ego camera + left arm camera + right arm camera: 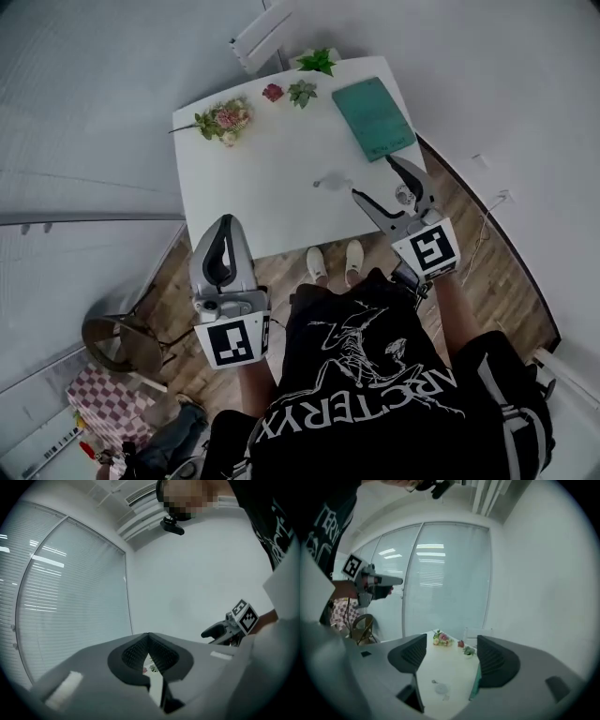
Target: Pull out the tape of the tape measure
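Note:
The tape measure (334,178) is a small pale round case lying on the white table (253,206), right of its middle; in the right gripper view the tape measure (440,688) shows between the jaws, well beyond them. My right gripper (372,176) hangs above the table's near right edge, open, with nothing in it (451,656). My left gripper (227,221) is held off the table at its near left corner, above the floor, jaws shut on nothing (149,641).
A green book (373,115) lies at the table's far right. A bouquet (225,119) and small potted plants (302,92) stand along the far edge. A chair (122,337) stands on the wooden floor at left. Glass walls with blinds surround the room.

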A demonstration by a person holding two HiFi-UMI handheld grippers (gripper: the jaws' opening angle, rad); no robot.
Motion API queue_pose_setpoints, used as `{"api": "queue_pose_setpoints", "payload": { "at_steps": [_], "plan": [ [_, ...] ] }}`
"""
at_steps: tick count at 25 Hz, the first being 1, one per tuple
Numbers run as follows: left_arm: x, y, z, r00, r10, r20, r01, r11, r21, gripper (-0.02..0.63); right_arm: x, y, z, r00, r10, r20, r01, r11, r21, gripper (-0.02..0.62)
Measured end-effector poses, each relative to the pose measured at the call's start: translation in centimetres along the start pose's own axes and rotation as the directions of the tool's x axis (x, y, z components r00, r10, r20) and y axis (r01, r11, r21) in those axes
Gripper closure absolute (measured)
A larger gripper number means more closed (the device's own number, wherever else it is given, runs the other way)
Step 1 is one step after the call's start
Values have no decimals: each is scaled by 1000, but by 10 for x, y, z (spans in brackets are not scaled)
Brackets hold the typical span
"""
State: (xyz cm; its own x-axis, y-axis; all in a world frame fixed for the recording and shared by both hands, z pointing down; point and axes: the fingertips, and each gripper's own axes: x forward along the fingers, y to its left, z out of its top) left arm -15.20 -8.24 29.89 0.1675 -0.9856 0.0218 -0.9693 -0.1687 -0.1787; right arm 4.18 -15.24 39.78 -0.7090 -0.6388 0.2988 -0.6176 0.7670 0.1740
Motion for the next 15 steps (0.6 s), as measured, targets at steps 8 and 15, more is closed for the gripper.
{"api": "queue_pose_setpoints", "payload": {
  "at_steps": [8,15],
  "plan": [
    [6,-7,-12,997,48,-53,-47,999,9,594,107,55,-195,818,351,-455,-401,916,-15,227],
    [-9,-2,-21,989,98,-110,-96,995,26,594,155,63,-282,727,367,-581,-405,912,69,229]
  ]
}}
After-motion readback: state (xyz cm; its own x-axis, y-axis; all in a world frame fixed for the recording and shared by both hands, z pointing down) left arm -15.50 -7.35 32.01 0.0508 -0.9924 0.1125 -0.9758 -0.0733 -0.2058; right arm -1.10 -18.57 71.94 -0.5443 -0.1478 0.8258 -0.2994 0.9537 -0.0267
